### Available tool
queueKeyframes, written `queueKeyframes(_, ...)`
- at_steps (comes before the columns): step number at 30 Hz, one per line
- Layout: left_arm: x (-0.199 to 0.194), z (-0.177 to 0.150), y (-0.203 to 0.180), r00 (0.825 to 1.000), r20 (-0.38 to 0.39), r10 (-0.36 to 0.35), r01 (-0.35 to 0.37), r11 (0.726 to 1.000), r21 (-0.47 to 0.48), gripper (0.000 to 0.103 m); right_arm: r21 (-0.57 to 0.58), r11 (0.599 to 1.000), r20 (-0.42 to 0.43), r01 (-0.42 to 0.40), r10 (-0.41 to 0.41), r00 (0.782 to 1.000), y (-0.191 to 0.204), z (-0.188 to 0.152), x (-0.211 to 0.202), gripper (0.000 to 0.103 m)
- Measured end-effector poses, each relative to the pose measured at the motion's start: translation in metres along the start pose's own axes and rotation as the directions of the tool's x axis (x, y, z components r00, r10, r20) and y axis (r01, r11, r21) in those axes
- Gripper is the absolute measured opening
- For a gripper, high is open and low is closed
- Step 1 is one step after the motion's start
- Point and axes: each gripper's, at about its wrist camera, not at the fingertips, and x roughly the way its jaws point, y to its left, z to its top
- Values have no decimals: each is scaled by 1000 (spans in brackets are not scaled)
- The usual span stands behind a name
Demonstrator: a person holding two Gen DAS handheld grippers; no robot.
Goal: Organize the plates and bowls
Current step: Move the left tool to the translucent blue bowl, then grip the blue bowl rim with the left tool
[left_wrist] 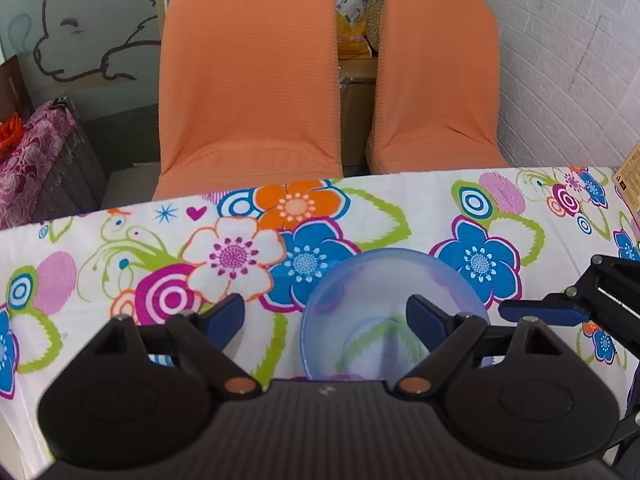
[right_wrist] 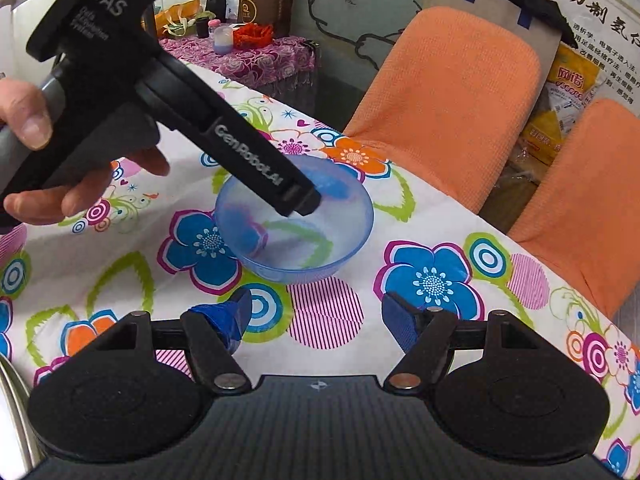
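A pale blue see-through bowl (right_wrist: 294,222) stood upright on the counter (right_wrist: 440,220), which was covered in a bright flowered cloth, not far from the edge where two orange chairs (left_wrist: 248,76) were pushed in.

The left claw (left_wrist: 326,318) hung over the bowl with its jaws spread wide. One blue finger (left_wrist: 426,318) sat above the inside of the bowl and the other was out over the cloth, so the near rim lay between them, but I could not tell whether either pad touched it. From the other side, the left tool slanted down with its tip over the bowl's hollow, a hand (right_wrist: 48,160) wrapped around its grey handle.

The right claw (right_wrist: 320,320) hovered just beside the bowl, on the near side, jaws about half apart and holding nothing, only flowered cloth showing between them.
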Motion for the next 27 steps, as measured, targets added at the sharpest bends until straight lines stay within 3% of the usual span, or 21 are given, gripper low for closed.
queueKeyframes(10,16,-5,-1,999,-1,-32,32,999,-1,88,-6,998,25,-59,59,998,3,5,22,58)
queueKeyframes(12,19,-6,-2,999,1,-36,36,999,0,78,-2,998,31,-68,68,997,5,6,27,59)
queueKeyframes(14,15,-7,-6,1000,12,-25,25,999,25,56,6,996,64,-91,90,994,5,7,31,59)
queueKeyframes(18,-14,-6,-13,998,58,-16,13,998,57,52,30,996,121,-79,74,990,6,10,25,58)
queueKeyframes(23,-65,-13,-38,992,123,-16,4,995,96,53,33,998,184,-48,41,982,14,13,-14,58)
queueKeyframes(27,-113,-36,-67,985,152,-81,68,994,90,57,48,999,201,-27,17,980,27,7,-62,58)
